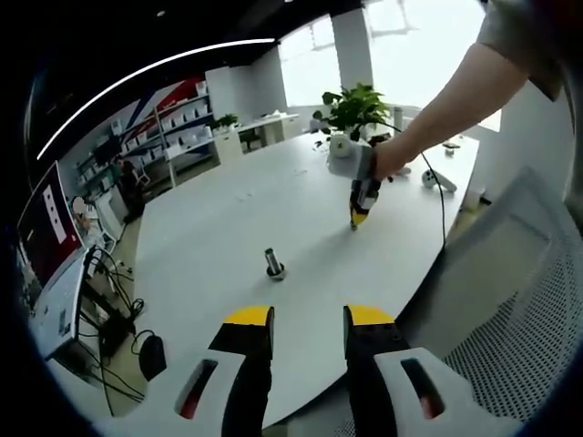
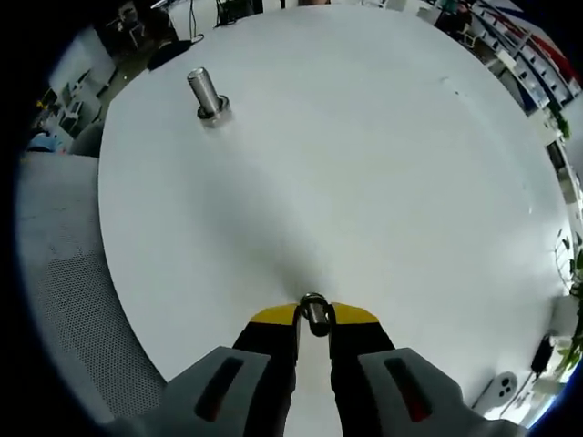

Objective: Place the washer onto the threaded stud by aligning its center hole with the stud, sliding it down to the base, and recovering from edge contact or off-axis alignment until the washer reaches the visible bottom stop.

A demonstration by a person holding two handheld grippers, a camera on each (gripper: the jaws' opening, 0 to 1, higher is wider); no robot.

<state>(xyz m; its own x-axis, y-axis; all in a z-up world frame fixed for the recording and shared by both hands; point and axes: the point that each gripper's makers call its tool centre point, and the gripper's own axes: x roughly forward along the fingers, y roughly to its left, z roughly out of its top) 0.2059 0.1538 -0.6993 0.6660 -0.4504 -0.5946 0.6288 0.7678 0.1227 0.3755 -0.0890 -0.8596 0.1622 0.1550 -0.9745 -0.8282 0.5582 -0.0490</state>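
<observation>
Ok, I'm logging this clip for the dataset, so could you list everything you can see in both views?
Table: one, white, rounded, spans both views.
Threaded stud: one, metallic, upright on the table, apart from both grippers; also in the right gripper view.
Washer: one, metallic, held at the jaw tips of the right hand-held gripper.
Potted plant: one, green, far side of the table.
Mesh chair: one, grey-white, beside the table edge.
Monitor: one, red and white screen, off the table.
Shelves: several, white, against the far wall.
Left hand-held gripper: yellow-tipped, jaws apart, empty.
Right hand-held gripper: yellow-tipped, shut on the washer; also seen over the table.
Person's arm: one, holding the right hand-held gripper.
</observation>
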